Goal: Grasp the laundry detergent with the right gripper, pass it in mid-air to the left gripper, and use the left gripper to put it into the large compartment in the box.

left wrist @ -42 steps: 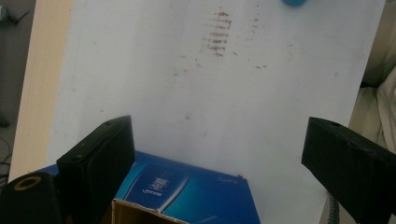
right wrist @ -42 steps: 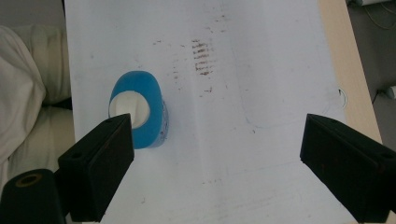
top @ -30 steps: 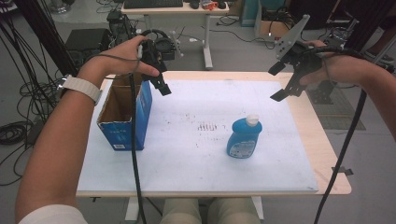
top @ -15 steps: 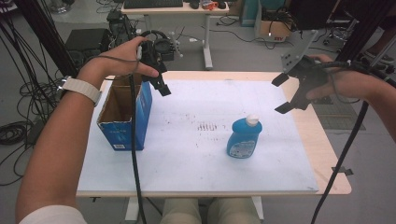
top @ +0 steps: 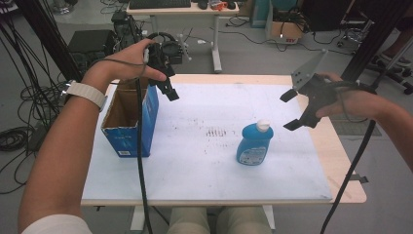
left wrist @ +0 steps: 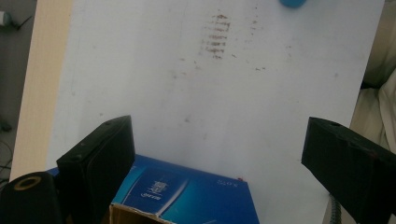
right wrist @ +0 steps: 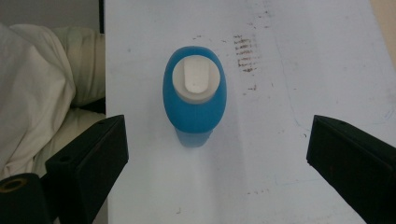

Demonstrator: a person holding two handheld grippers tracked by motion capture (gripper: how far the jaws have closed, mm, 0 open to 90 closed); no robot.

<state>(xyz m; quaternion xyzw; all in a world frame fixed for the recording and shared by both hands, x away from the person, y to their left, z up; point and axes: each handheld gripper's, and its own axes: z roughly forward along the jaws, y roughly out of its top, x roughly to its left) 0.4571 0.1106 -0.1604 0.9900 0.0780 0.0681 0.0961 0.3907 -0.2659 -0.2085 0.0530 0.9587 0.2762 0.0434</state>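
Observation:
A blue bottle (top: 254,145) with a white cap stands upright on the white mat, right of the middle. An open-topped blue cardboard box (top: 129,119) stands at the mat's left. My left gripper (top: 168,88) hovers over the box's far right corner, open and holding nothing; in the left gripper view its jaws (left wrist: 219,158) straddle the box edge (left wrist: 187,196) from above. My right gripper (top: 290,110) hangs open in the air, up and to the right of the bottle. In the right gripper view it (right wrist: 217,154) looks down on the bottle (right wrist: 195,93), whose cap lies ahead of the wide jaws, untouched.
The white mat (top: 204,170) covers most of a wooden table (top: 341,161); brown smudges (top: 216,132) mark its middle. A desk with a keyboard (top: 160,4) stands behind, and cables (top: 14,136) lie on the floor at left. The person's legs (top: 219,222) sit under the front edge.
The right gripper has come down and leftward, closer to the bottle. The left gripper, box and bottle have stayed put.

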